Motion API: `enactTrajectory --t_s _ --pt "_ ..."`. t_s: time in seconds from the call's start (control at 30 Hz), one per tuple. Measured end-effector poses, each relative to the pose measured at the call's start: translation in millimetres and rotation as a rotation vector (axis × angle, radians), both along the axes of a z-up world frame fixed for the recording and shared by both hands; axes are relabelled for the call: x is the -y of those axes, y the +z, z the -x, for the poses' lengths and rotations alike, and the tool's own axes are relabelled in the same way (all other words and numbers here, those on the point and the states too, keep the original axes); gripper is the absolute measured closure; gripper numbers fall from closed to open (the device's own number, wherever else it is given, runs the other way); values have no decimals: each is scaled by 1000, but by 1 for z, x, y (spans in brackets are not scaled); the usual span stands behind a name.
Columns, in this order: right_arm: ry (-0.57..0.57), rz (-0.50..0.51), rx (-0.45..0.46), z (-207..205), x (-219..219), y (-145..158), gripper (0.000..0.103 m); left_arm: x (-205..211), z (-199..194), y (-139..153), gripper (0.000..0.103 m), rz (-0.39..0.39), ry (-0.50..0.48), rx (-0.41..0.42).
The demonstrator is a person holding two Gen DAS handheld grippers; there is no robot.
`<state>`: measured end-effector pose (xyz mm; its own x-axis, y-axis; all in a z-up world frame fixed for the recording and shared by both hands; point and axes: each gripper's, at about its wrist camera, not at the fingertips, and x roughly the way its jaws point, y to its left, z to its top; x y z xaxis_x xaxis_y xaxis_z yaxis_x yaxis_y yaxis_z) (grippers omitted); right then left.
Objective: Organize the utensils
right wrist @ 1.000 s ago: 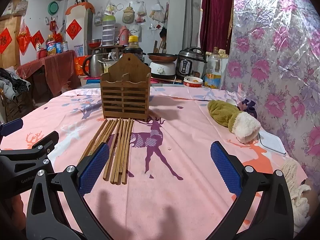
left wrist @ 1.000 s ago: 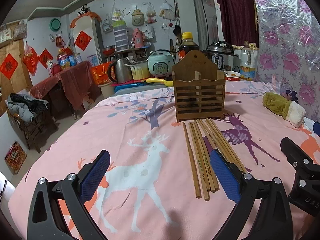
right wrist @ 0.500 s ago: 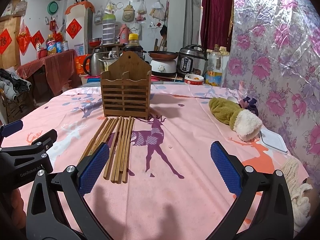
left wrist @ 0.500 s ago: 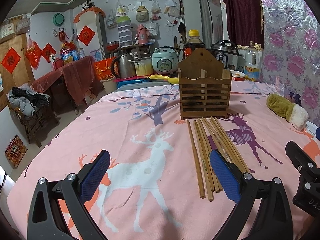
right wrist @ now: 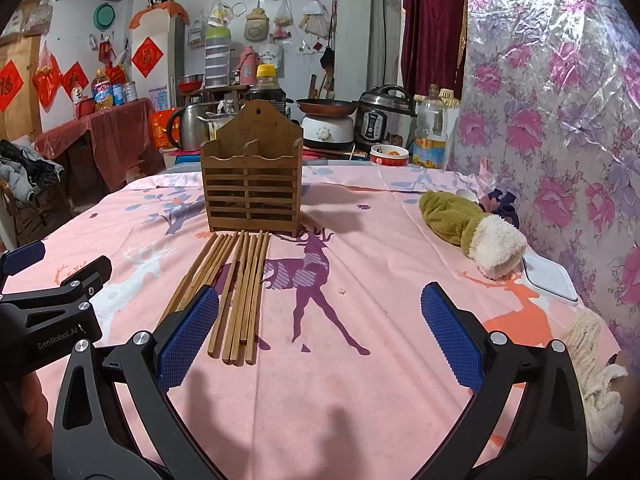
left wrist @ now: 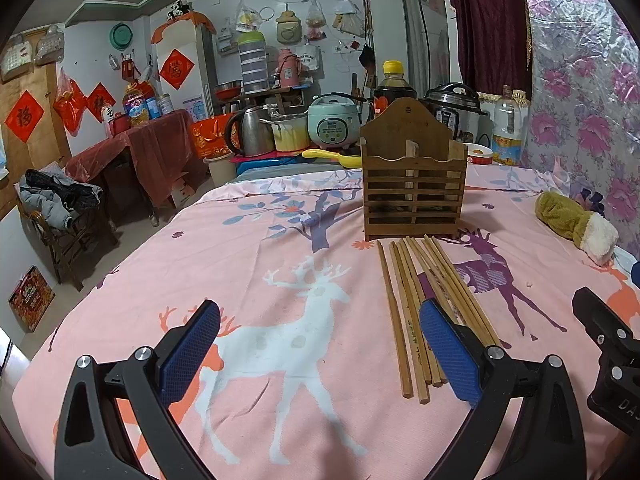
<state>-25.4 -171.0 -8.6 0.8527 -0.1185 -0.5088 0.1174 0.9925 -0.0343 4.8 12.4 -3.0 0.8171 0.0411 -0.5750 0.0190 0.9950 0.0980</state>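
Nearest, the left gripper (left wrist: 320, 344) and the right gripper (right wrist: 320, 332) both hover over the pink tablecloth (right wrist: 360, 380) with jaws spread wide, holding nothing. Beyond them, at 12 o'clock, a bundle of wooden chopsticks (right wrist: 236, 292) lies flat. Farther on, the slatted wooden holder (right wrist: 252, 184) stands upright, just touching the chopstick tips. A stuffed toy (right wrist: 472, 224) lies at 2 o'clock.

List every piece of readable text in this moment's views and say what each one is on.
"GenRobot.AI": on the body of the left gripper, read in the right wrist view.
"DA": cut-off letters on the right gripper body, at the left wrist view's edge.
"福": on the red diamond paper on the door.
Not legible: the other red diamond papers, the oil bottle label, the print on one of the chopsticks.
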Motion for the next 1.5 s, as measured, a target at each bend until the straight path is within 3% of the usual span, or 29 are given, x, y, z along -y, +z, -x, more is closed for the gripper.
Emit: enactTrajectory --t_s 1.5 --pt "3 -6 -9 -1 1 1 6 -2 1 4 5 -11 8 25"
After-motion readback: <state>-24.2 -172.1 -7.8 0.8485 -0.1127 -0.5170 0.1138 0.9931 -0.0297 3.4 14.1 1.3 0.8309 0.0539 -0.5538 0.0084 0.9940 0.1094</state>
